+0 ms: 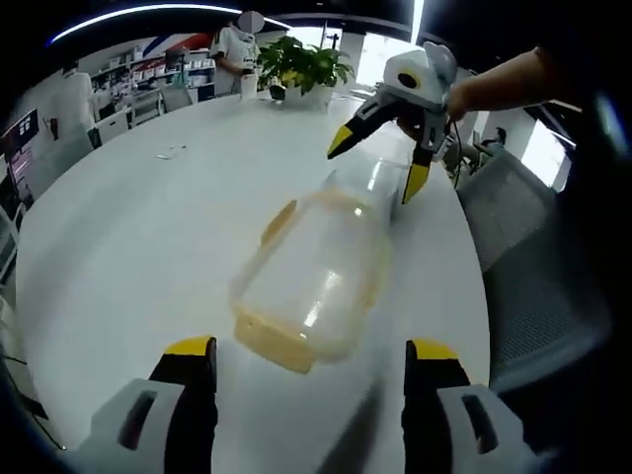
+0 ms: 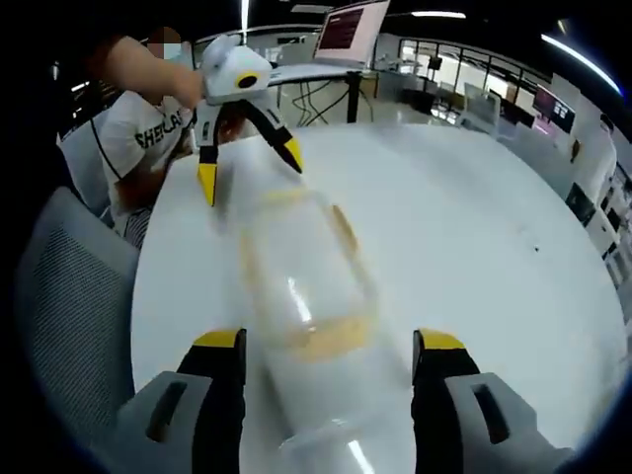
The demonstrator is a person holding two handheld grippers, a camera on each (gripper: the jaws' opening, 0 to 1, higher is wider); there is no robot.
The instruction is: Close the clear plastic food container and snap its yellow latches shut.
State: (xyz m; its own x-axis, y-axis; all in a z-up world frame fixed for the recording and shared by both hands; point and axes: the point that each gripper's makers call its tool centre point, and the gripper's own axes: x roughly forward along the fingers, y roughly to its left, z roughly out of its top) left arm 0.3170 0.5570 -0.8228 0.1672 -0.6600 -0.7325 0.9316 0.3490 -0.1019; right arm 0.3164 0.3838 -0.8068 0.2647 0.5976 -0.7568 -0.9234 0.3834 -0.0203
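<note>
- Where the white counter (image 1: 118, 247) curves toward its edge beside the grey mesh chair (image 1: 523, 257), the clear plastic food container (image 1: 311, 272) lies lengthwise between the two tools, blurred in both views.
- Its lid looks set over the body, though the blur keeps me from telling whether it is fully seated.
- A yellow latch (image 1: 278, 221) sticks out at its long side in the left gripper view, and another yellow latch (image 2: 345, 229) shows in the right gripper view; both appear flared outward, so I judge them not snapped.
- A yellowish band runs round the rim at each end of the container.
- The left tool (image 1: 311, 363) is spread wide, its yellow-tipped jaws standing either side of the near end of the container, not touching it.
- The right tool (image 2: 329, 355) is likewise spread, its jaws flanking the opposite end; it pinches nothing.
- Each tool shows at the far end of the container in the other's view, jaws apart.
- Step in hand, as I judge it: lining up on the container before latching.
- The next move calls for one tool to steady the container while the other presses a latch down against the body.
- Farther out, a potted plant (image 1: 306, 67) stands at the counter's far edge, and a laptop (image 2: 348, 28) at the opposite edge.
</note>
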